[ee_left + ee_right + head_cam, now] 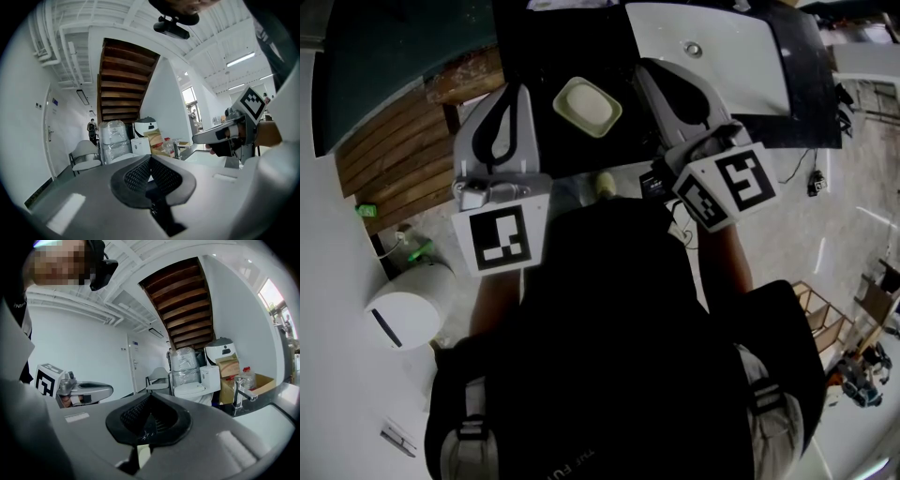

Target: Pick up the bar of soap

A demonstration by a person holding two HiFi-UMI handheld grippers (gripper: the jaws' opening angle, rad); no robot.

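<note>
Open lab-type hall with a bathroom mock-up. Bare white ceiling, exposed pipes (42, 42), strip lights (241, 59), underside of a wooden staircase (124, 79) at the far side. Near: white washbasin (731, 66) set in a black counter (534, 47), with faucet (240, 392). Far: plastic-wrapped toilets (185, 364), cardboard box (260, 380), chair (84, 157), all stored loose on the floor

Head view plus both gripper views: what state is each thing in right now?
Left tool: shut, nothing held.
Right tool: shut, nothing held.
Soap dish: upright on the black counter.
Bar of soap: lying in the dish, untouched.
</note>
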